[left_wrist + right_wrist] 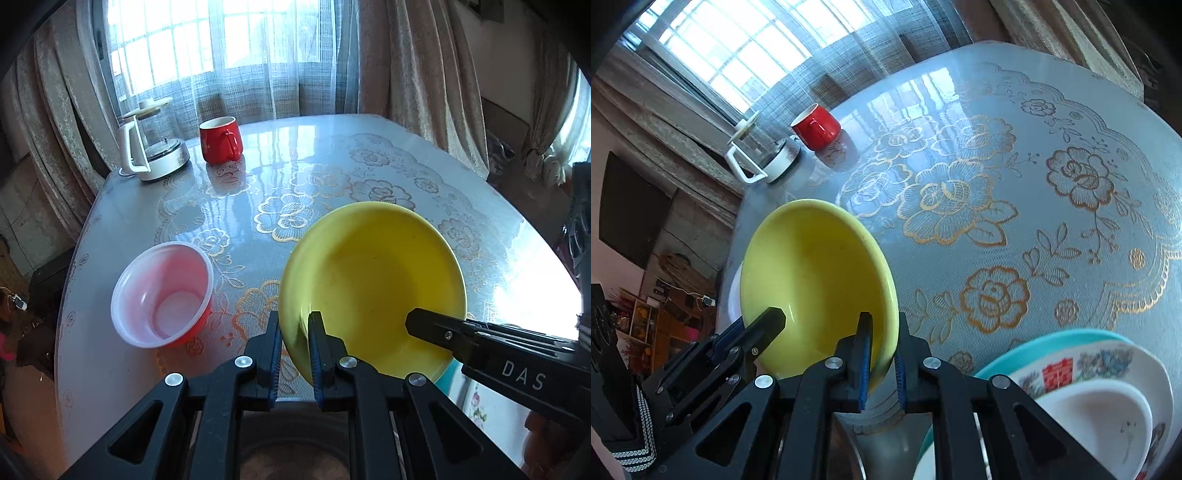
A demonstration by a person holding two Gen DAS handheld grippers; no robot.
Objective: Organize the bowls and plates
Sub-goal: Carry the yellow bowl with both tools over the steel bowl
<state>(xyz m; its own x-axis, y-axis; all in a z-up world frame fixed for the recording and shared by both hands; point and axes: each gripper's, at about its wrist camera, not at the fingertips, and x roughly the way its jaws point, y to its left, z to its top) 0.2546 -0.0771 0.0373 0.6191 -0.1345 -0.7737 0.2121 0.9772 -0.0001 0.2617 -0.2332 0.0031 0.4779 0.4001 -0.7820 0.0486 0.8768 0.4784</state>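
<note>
A yellow bowl [373,284] hangs tilted above the table, held at two sides of its rim. My left gripper [293,350] is shut on its near left rim. My right gripper [881,354] is shut on the opposite rim of the yellow bowl [816,269]; one of its fingers shows in the left wrist view [436,328]. A red plastic bowl with a white inside [162,293] stands on the table to the left. A stack of plates [1100,387], teal, patterned and white, lies at the lower right of the right wrist view.
A red mug [221,139] and a glass kettle with a white handle [153,144] stand at the table's far left. The round table [369,177] has a glossy floral cover. Curtains and a window are behind it.
</note>
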